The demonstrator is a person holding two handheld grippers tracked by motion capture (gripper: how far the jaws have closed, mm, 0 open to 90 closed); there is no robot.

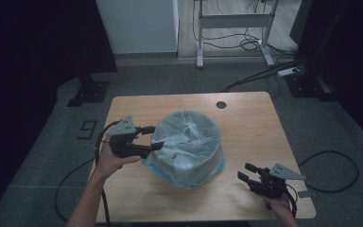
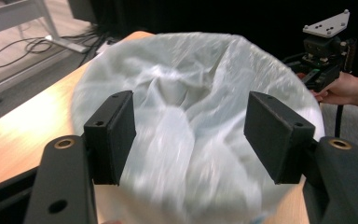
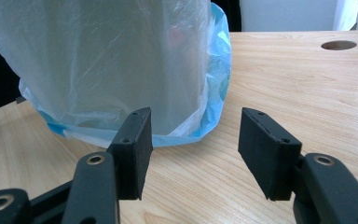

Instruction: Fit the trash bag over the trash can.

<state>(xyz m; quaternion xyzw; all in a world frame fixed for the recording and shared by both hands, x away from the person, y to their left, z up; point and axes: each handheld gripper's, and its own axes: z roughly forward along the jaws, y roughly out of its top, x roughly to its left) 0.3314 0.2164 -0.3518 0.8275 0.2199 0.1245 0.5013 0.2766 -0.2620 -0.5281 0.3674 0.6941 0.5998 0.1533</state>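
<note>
I hold the left gripper (image 1: 152, 138) at the lined bin's (image 1: 187, 146) rim, jaws apart, gripping nothing; the right gripper (image 1: 246, 172) rests nearby on the worktop (image 1: 246, 118), jaws apart, empty.

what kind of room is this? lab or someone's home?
Most likely a lab or recording workspace: a wooden table on grey carpet, loose cables across the floor, dark curtains at the sides, and a bag-lined bin set out as a test item.

white bag (image 1: 187, 142), blue hem, black tongs (image 1: 151, 137)
</note>
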